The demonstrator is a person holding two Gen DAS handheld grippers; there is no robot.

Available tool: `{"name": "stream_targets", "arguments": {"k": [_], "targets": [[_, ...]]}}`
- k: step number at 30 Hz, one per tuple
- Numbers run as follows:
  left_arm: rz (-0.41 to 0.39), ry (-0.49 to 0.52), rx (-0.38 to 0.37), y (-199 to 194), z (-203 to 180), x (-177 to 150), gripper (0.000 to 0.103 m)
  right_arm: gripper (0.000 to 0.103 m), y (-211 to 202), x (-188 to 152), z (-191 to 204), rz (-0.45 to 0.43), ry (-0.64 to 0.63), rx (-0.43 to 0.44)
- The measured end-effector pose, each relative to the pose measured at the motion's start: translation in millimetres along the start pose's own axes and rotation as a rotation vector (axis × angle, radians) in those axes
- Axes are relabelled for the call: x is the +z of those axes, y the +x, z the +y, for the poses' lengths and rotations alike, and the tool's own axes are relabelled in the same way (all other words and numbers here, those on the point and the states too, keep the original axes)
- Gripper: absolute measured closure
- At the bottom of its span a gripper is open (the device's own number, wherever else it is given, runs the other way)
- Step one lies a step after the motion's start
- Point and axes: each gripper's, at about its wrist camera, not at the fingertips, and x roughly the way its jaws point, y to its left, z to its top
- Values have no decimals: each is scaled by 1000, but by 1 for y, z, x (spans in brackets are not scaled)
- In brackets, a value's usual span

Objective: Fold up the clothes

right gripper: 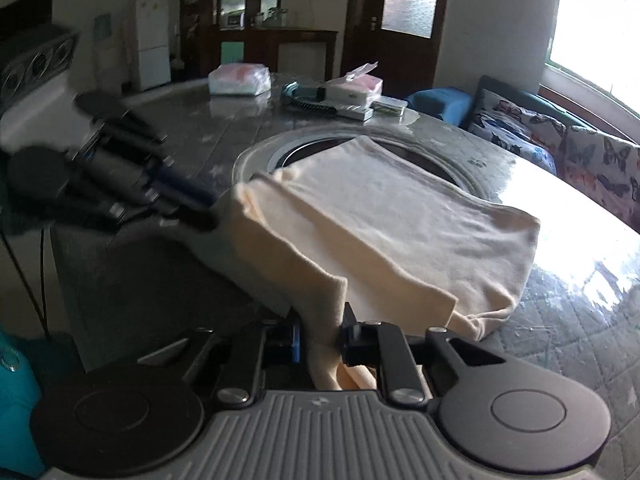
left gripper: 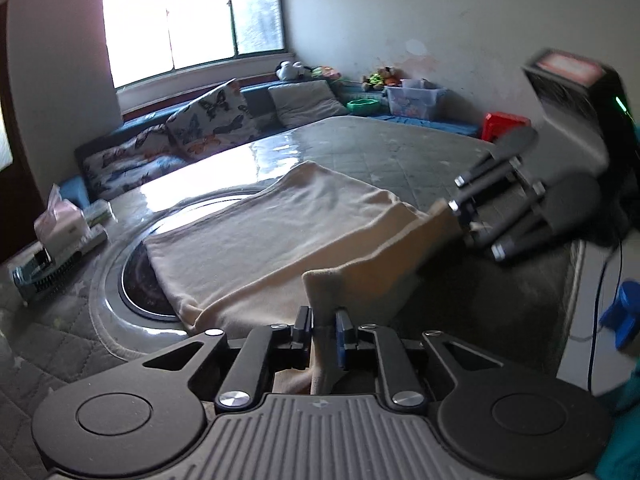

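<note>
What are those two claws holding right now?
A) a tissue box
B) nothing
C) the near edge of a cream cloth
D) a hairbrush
C: the left gripper and the right gripper each pinch the near edge of the cream cloth, lifted off the table.

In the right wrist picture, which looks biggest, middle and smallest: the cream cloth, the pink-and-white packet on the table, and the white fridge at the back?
1. Cream cloth, biggest by far, though it lies nearest the camera.
2. White fridge and pink-and-white packet look about alike; the fridge stands far back, so I won't rank them.
</note>
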Motion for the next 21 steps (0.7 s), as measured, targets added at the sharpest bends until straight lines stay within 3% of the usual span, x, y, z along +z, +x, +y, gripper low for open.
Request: {"name": "stream_targets", "arguments": {"k": [4,12,15,17,21], "targets": [[19,58,25,-4,-6,-9,78,89,-2,4,-6,-10,42,2],[37,140,88,-2,-13,-23,77,90,-4,11,-10,-37,95,-23],[25,165,120,-2,-15,-26,82,92,-6,10,-7,-55,95,-40],[15,155,119,-6,-16,-26,92,92,-9,8,-4,-71,93,-49],[-22,134,122,-19,-15,-23,95,93,-21,7,1,-107,78,-63]]}}
